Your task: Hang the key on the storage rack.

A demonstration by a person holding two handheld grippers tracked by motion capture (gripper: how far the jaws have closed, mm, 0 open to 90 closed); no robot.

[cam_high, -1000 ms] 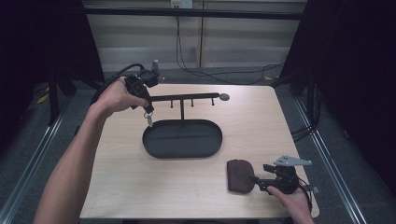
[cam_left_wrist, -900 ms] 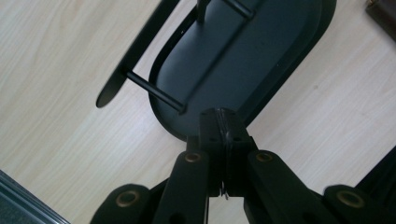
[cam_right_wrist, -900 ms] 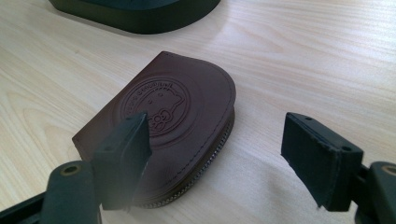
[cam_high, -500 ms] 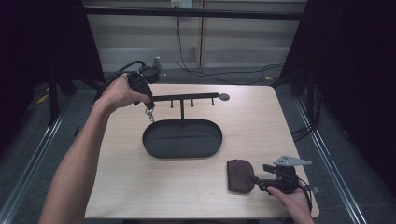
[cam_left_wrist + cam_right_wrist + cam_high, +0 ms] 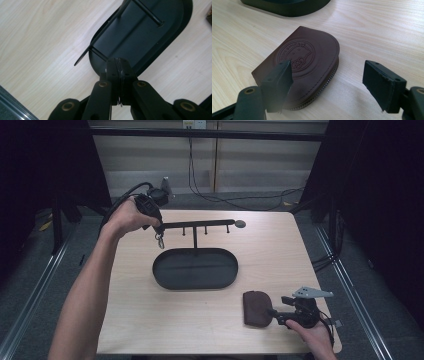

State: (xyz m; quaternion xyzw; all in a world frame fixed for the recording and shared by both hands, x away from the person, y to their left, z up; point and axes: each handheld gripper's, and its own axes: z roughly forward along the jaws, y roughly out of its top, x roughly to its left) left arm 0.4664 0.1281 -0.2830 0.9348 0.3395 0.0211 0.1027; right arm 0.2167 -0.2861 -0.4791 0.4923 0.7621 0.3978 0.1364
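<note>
1. The left hand-held gripper sits in the upper left of the high view, at the left end of the black rack's bar. Its jaws are pressed together on a small metal clasp that hangs below them.
2. In the left gripper view, the closed jaws point down over the black oval tray on the pale wooden surface.
3. The right hand-held gripper is open at the lower right of the high view, resting low on the surface.
4. The brown leather coin pouch lies flat on the surface; its near edge reaches between the spread jaws, and no pad presses it.
</note>
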